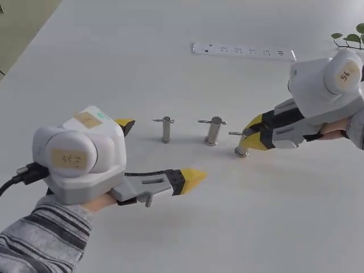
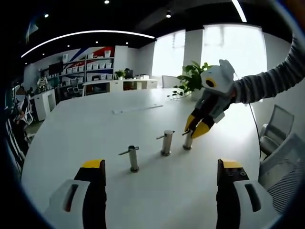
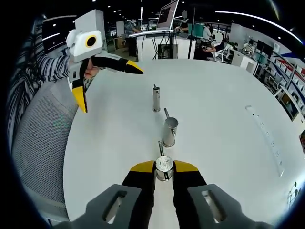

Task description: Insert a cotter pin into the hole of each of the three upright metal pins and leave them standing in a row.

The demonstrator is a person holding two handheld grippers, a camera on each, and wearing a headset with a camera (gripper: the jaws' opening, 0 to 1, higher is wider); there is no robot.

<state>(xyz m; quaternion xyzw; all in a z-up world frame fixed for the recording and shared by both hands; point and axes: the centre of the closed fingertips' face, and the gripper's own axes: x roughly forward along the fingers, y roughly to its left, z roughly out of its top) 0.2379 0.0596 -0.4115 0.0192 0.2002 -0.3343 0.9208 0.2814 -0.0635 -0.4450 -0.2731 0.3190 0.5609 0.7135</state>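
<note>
The right hand-held gripper [image 1: 249, 135] is squeezing the right metal pin [image 1: 242, 151] near its top, at the end of the row on the white worktop [image 1: 170, 227]. A thin cotter pin [image 1: 235, 133] is sticking out sideways from it. The middle metal pin [image 1: 213, 132] and left metal pin [image 1: 166, 131] are standing upright, each with a cotter pin through its top. The left hand-held gripper [image 1: 159, 149] is hovering near the row, wide open and holding nothing.

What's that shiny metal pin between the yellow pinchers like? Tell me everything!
This metal pin is a short, shiny silver cylinder with a flat round top. It stands upright on the white table, last in a row of three. The yellow jaws of the right hand-held gripper squeeze its two sides. A thin cotter pin pokes sideways out near its top.
</note>
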